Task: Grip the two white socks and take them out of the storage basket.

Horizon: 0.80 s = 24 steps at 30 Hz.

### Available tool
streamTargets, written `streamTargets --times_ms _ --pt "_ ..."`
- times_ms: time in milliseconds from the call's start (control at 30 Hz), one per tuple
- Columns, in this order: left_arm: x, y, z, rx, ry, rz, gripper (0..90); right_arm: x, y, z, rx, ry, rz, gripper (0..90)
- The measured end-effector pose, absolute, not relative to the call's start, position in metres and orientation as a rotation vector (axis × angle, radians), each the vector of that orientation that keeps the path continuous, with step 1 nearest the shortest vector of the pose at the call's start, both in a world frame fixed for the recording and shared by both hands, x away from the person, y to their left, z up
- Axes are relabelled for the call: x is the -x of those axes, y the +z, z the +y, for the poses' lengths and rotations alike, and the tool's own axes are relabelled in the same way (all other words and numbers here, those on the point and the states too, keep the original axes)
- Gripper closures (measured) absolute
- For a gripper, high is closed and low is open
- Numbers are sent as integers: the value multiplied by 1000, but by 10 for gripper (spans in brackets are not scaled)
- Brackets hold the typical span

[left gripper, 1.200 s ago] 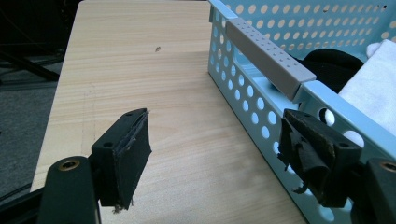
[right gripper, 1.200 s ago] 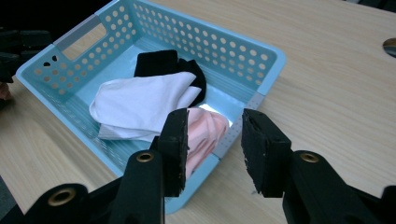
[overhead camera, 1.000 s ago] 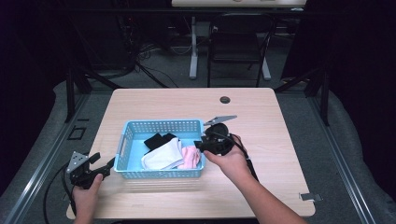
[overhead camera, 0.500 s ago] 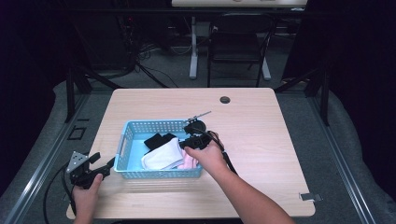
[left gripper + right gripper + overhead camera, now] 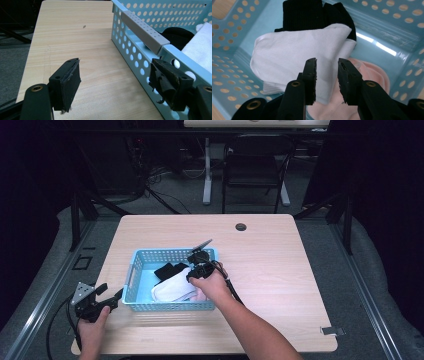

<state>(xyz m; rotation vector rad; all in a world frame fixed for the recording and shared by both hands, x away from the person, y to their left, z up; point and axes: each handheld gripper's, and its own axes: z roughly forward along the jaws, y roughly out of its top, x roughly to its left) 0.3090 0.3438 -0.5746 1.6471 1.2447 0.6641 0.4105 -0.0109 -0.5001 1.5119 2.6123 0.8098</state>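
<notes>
Right gripper [image 5: 326, 72] down inside the blue basket [image 5: 137, 270], pointing at the pile of socks. Jaws partly apart, having just narrowed a bit, nothing pinched between them; looking along them, just the white sock [image 5: 294, 60] showing through the gap. Can't tell if the tips actually touch the fabric. From the high view, same gripper [image 5: 200, 270] over the right half of the basket, hand wrapped around it.

Sock pile sitting in the basket's right half: white sock on top, black sock [image 5: 312, 16] peeking out behind it toward the far wall, pink sock [image 5: 372, 75] tucked under the white one nearer the right wall. Basket itself toward the left and near part of the tabletop [image 5: 280, 250].

Left gripper [image 5: 115, 82] outside the basket by its left wall, close to the tabletop's near left corner. Jaws spread wide, gripping nothing, bare wood between them. One jaw right up against the perforated basket wall [image 5: 132, 50], looks like touching but hard to be sure. Grey handle bar [image 5: 145, 32] on the rim just above.

Small dark round hole [image 5: 241, 227] near the far edge of the tabletop, well away from everything.
</notes>
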Motion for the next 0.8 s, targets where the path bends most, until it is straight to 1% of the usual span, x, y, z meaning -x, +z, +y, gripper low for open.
streamTargets --times_ms 233,467,500,533,567,600,633,800 --pt "-309 -575 344 -1645 663 1244 247 -416 -510 -4 -1561 789 2627 683" --pt "-309 -574 344 -1645 663 1243 247 -420 -513 -2 -1580 756 2637 709" --pt "-309 -574 344 -1645 662 1243 247 -420 -514 -1 -1590 760 2637 718" --pt "-309 -575 344 -1647 662 1243 247 -420 -515 0 -1587 759 2638 777" --pt "-309 -575 344 -1647 662 1243 247 -420 -514 -1 -1574 762 2647 802" --pt "-309 -575 344 -1647 662 1243 247 -420 -514 -1 -1574 762 2647 802" --pt "-309 -575 344 -1646 661 1243 247 -419 -513 -1 -1559 774 2649 836" --pt "-309 -575 344 -1647 662 1242 247 -413 -507 -1 -1492 834 2641 859"
